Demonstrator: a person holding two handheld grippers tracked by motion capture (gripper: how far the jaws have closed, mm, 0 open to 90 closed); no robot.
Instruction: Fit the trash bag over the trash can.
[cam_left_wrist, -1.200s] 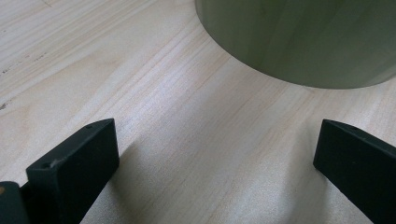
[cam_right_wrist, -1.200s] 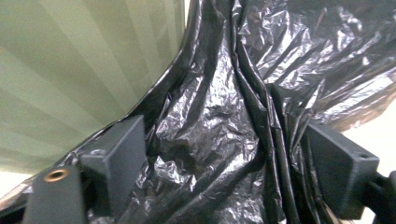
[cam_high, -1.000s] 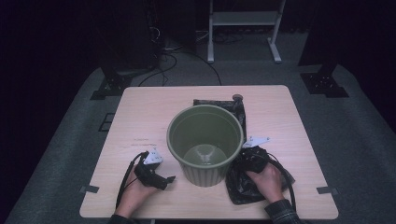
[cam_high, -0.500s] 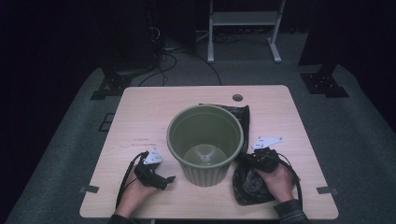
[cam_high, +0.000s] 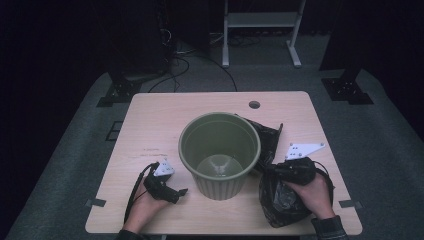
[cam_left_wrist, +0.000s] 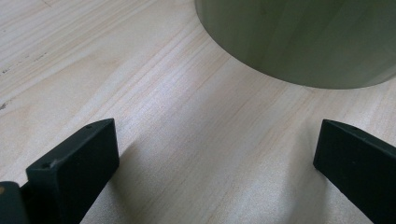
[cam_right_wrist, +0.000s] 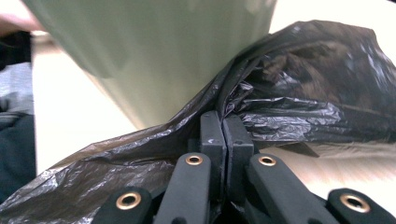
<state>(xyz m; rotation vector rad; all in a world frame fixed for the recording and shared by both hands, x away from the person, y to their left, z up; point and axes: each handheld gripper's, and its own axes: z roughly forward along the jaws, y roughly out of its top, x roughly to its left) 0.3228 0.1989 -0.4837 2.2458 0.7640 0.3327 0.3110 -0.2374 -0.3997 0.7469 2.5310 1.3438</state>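
A green bin stands upright and open-mouthed at the centre of the wooden surface. A black plastic bag lies crumpled against the bin's side from about 2 o'clock round to 5 o'clock, touching its wall. At 5 o'clock from the bin, the right hand-held gripper sits on the bag with the right hand wrapped around it; in the right gripper view its jaws are pressed together with a fold of the bag pinched between them, the bin's wall rising just behind. At 8 o'clock from the bin, the left hand-held gripper rests low over the surface in the left hand; in the left gripper view its jaws stand wide apart over bare wood, nothing between them, with the bin's base near ahead.
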